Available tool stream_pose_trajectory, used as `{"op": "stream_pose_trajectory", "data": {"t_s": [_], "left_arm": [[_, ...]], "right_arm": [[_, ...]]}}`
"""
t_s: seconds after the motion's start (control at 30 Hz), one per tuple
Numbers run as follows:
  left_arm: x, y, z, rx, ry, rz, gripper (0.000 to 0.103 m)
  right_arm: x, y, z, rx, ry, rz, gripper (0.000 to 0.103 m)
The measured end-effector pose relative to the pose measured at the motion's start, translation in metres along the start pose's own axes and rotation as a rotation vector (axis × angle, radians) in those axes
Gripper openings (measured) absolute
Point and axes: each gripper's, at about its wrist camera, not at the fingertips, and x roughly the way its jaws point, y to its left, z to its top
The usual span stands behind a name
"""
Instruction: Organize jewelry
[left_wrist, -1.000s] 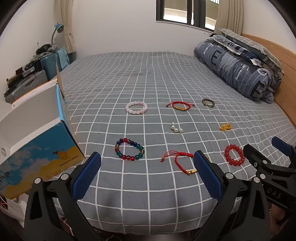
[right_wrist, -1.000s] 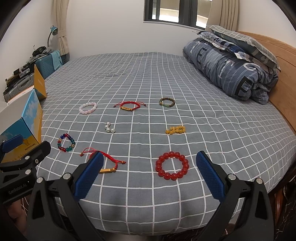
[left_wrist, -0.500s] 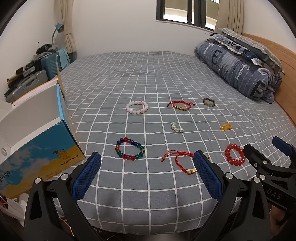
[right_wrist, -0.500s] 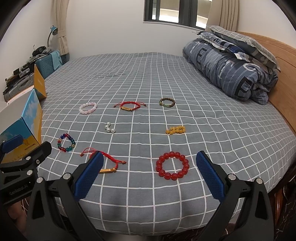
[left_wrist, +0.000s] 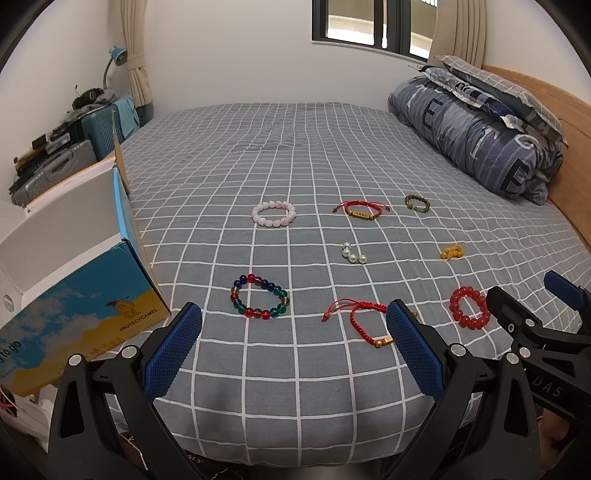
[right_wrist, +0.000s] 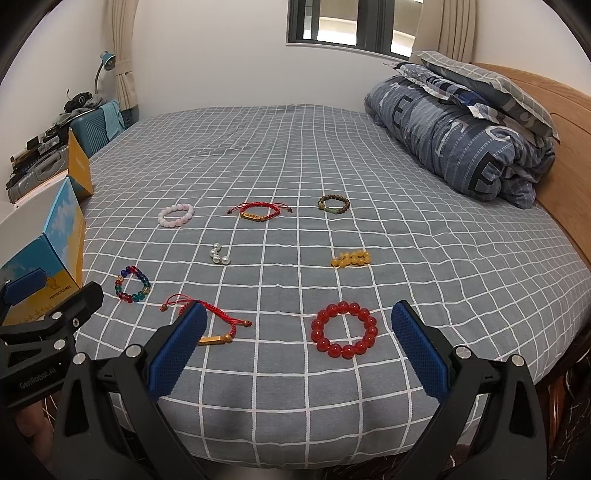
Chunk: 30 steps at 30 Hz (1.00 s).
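**Inspector A:** Almost nothing was found to have moved since the earlier frames. Only a slight drift of both views was noted, and every piece was recorded in its former position on the bed (left_wrist: 295, 369).

**Inspector B:** Was the state of the tools established?

**Inspector A:** The left gripper (left_wrist: 291, 343) was seen with its jaws wide apart and nothing between them, held over the near edge of the bed. The right gripper (right_wrist: 299, 343) was likewise observed spread open and unloaded.

**Inspector B:** And the jewelry, relative to the box (left_wrist: 74, 310)?

**Inspector A:** The multicoloured bead bracelet (left_wrist: 259, 296) was logged nearest the box, just beyond its front corner. The red cord bracelet (left_wrist: 364, 321) lay further from the box along the near edge, and the red bead bracelet (right_wrist: 344, 329) further still. The pink bead bracelet (left_wrist: 274, 213), a second red cord bracelet (left_wrist: 360, 210), the dark bead bracelet (left_wrist: 417, 204), the pearls (left_wrist: 352, 254) and the yellow beads (left_wrist: 451, 253) were noted well apart from the box, deeper on the bed.

**Inspector B:** Significance for the task?

**Inspector A:** No item had been gripped. Organizing was judged not yet begun, with the near pieces likeliest to be taken first.
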Motion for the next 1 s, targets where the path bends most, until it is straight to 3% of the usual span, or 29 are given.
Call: {"op": "stream_pose_trajectory", "data": {"t_s": [0.6,1.0], "left_arm": [[0.0,-0.001,0.002,-0.001,0.001,0.002,0.098],[0.002,0.006,0.056,-0.03,-0.009,-0.004,0.098]], "right_arm": [[-0.001,0.001,0.003,-0.005,-0.003,-0.001,0.096],[-0.011,-0.014,0.056,0.019,-0.041,-0.041,0.096]]}}
